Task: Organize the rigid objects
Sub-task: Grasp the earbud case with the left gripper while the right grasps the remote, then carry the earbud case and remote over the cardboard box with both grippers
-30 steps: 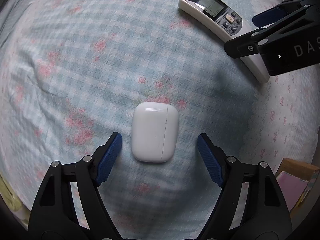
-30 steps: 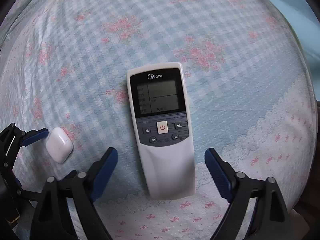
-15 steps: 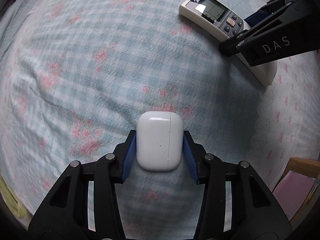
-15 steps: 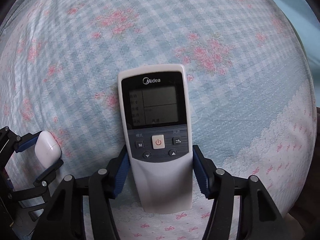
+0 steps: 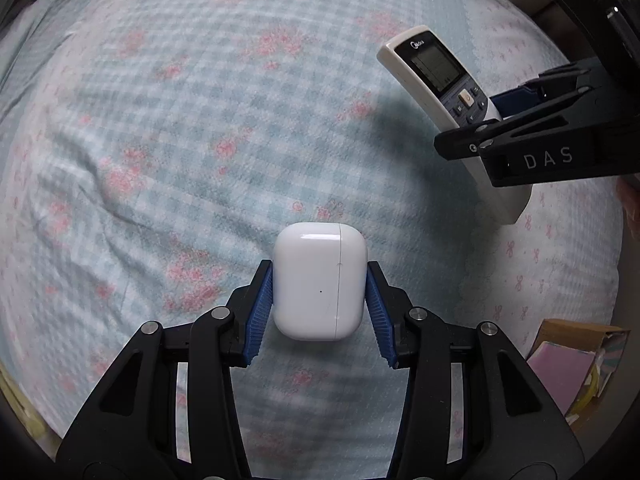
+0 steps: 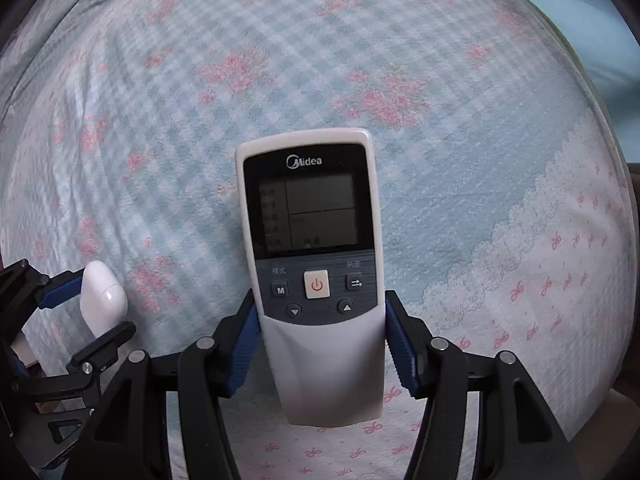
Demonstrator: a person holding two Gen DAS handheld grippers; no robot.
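Jaws of the left gripper [image 5: 319, 308] are clamped on the two narrow sides of the white earbud case [image 5: 320, 280], the blue ribbed pads [image 5: 261, 312] bearing flat against the shell. Jaws of the right gripper [image 6: 322, 340] are clamped on the air-conditioner remote [image 6: 312, 240] at its lower body, just below the button cluster, with the screen end projecting forward. Both objects appear to be held just clear of the bed [image 5: 200, 120], which is covered in a blue checked floral sheet; the shadows beneath each object suggest this, though the clearance cannot be confirmed.

Handling notes, as judgement:
- Earbud case: light, rigid, glossy and rounded. The smooth shell is likely to slip or rotate under an off-centre grip. Keep the pads centred on the flat sides and away from the lid seam, so the lid is not forced open.
- Remote: light, stiff, elongated. The grip sits toward the rear end, so the forward weight may tip it downward. Avoid pad pressure on the buttons and display.

A cardboard box [image 5: 576, 360] sits at the bed's edge.
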